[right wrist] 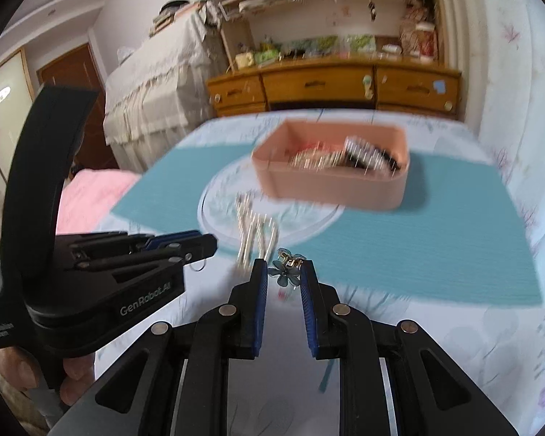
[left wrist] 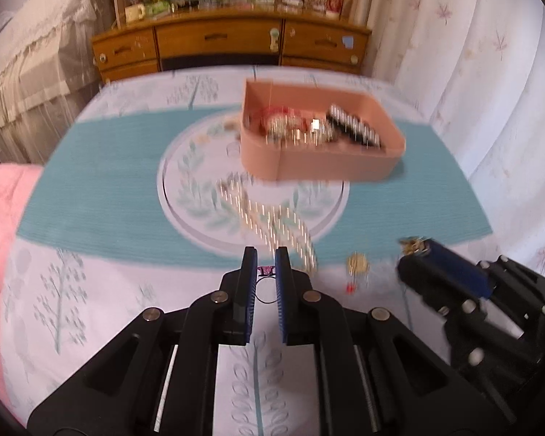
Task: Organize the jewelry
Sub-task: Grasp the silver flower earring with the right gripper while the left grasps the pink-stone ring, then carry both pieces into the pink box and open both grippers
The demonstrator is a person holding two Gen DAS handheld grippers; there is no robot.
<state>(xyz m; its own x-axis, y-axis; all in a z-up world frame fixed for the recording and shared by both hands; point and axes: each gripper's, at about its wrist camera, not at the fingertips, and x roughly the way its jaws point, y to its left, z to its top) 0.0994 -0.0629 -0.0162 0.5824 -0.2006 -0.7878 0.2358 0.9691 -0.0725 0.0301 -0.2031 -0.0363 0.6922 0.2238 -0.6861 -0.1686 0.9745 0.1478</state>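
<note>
Bedspread (left wrist: 91, 290) floral, teal mat (left wrist: 101, 181); wooden dresser (left wrist: 232, 41) behind, blurred.

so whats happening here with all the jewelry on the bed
A person is sorting jewelry with a handheld gripper in each hand. The left gripper is shut on a thin ring with a small pink stone. The right gripper is shut on a blue flower-shaped piece. Ahead sits a pink box already holding several pieces. A silver chain and a small gold piece lie loose on the patterned cloth.
</note>
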